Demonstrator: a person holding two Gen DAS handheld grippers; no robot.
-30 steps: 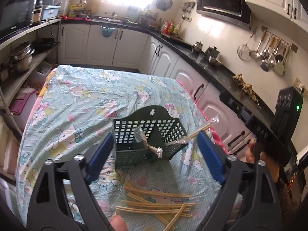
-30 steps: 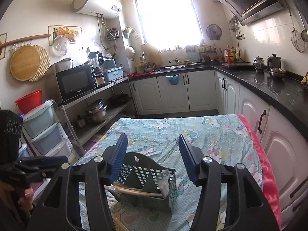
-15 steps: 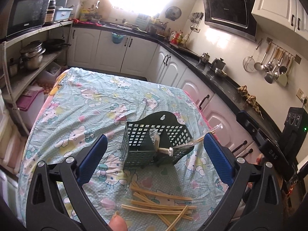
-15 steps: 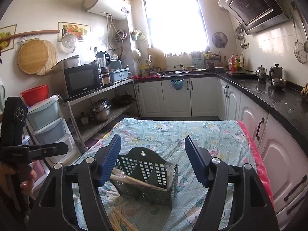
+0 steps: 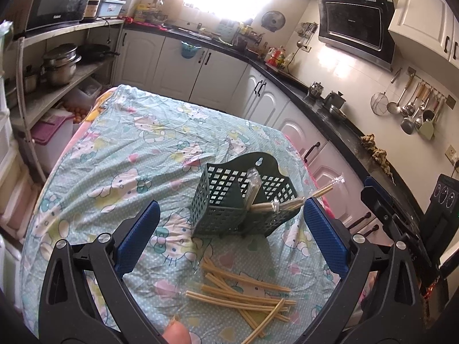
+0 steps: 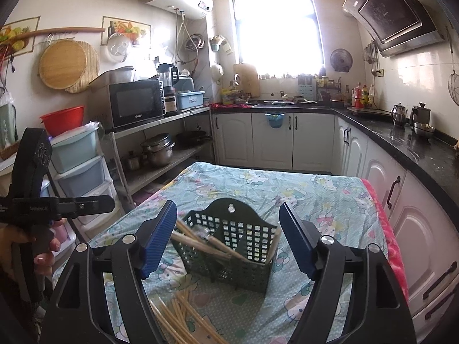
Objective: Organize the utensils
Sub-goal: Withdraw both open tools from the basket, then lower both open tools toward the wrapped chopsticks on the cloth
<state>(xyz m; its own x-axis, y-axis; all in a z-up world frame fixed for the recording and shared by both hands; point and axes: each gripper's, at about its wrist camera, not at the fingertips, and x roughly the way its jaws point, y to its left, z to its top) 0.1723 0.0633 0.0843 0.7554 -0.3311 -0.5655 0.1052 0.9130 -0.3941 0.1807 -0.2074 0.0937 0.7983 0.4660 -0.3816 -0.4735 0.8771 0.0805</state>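
A dark green lattice utensil basket (image 5: 243, 200) stands on the cartoon-print tablecloth (image 5: 129, 154). Wrapped chopsticks (image 5: 289, 202) lean out of its right side and one wrapped piece (image 5: 252, 185) stands in it. Several loose wooden chopsticks (image 5: 243, 295) lie on the cloth in front of it. My left gripper (image 5: 229, 240) is open and empty, raised above the loose chopsticks. In the right wrist view the basket (image 6: 229, 246) holds chopsticks (image 6: 200, 243), more (image 6: 183, 315) lie below. My right gripper (image 6: 228, 240) is open and empty, above the basket.
The table's right side has a pink edge (image 6: 390, 243) next to white cabinets (image 6: 416, 215) under a black counter. A metal shelf (image 6: 160, 169) with pots and stacked plastic drawers (image 6: 80, 169) stands to the table's left. The left gripper's body (image 6: 43, 200) shows at the right view's left.
Both grippers have pulled up and back from the basket, which now looks smaller. Both sets of jaws stand wider apart. The basket and chopsticks have not moved.
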